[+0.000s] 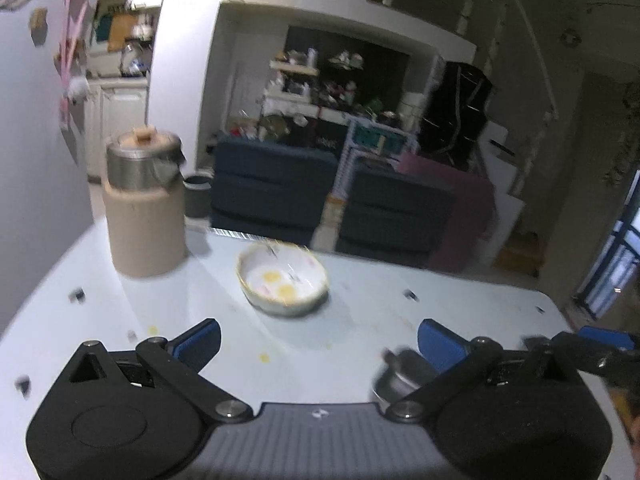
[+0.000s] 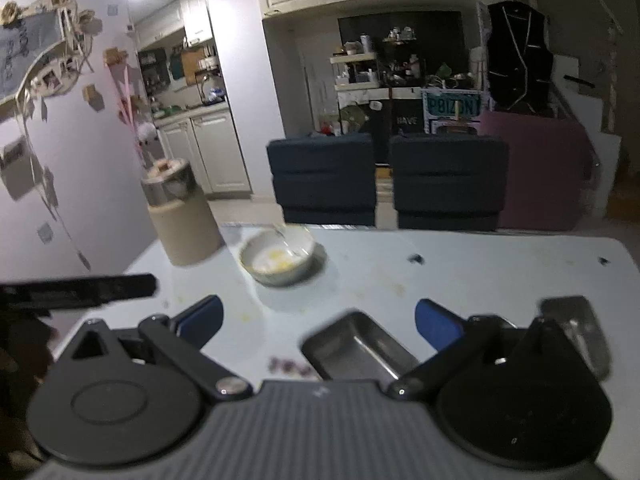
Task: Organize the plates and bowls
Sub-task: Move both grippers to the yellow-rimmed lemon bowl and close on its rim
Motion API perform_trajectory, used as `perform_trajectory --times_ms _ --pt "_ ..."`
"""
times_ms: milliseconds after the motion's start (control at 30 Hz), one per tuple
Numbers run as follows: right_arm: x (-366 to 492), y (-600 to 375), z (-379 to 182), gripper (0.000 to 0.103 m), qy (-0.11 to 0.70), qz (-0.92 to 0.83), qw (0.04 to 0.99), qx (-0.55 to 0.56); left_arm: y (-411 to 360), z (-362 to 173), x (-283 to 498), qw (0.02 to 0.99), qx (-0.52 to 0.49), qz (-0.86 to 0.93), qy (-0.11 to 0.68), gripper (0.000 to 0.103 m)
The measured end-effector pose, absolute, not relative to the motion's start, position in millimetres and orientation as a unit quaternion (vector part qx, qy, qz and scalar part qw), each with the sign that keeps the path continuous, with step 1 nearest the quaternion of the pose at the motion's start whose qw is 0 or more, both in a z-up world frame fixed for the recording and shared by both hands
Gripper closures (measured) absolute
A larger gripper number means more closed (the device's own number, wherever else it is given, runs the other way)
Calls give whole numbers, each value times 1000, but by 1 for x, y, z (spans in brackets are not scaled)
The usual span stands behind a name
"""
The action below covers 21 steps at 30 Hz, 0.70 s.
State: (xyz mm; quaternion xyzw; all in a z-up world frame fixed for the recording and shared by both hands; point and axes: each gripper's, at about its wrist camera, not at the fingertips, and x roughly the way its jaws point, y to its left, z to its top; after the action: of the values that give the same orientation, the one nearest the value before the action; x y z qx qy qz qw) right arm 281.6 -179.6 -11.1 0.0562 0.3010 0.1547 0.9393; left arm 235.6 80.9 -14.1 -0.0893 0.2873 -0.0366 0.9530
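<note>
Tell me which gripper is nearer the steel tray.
Right. The right gripper hangs open just above the steel tray; the left gripper faces the bowl, and its view shows no tray.

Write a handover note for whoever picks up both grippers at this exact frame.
Left gripper: open, empty, above the table.
Right gripper: open, empty.
White bowl: far side of the table, beside the tan canister, untouched.
Rectangular steel dish: just ahead of the right gripper, between its fingers' line.
Second steel dish: to its right.
Small steel bowl: near the left gripper's right finger.
Done: nothing stacked. Left: gather everything.
</note>
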Motion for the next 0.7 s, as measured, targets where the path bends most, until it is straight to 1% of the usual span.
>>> perform_trajectory --times_ms 200,333,433,500,533,567,633,667,700 --pt "339 -159 -6 0 295 140 938 117 101 -8 290 955 -65 7 290 0" --pt "384 -149 -18 0 303 133 928 173 120 -10 330 952 -71 23 296 0" --pt "418 -138 -33 4 308 125 924 187 130 -17 361 949 -65 25 307 0" --pt "440 -132 -46 6 316 121 922 189 134 -24 380 947 -64 22 315 2" --pt "451 -128 -54 8 321 118 920 189 136 -28 388 946 -63 20 316 3" --pt "462 -125 -62 10 327 118 918 189 139 -33 396 946 -61 17 317 7" --pt "486 -121 -77 21 344 119 911 195 145 -45 411 943 -68 11 324 12" --pt "499 -117 -83 26 353 119 907 199 148 -53 418 942 -75 9 327 17" --pt "510 -115 -92 33 363 116 902 204 150 -60 424 940 -82 8 330 22"
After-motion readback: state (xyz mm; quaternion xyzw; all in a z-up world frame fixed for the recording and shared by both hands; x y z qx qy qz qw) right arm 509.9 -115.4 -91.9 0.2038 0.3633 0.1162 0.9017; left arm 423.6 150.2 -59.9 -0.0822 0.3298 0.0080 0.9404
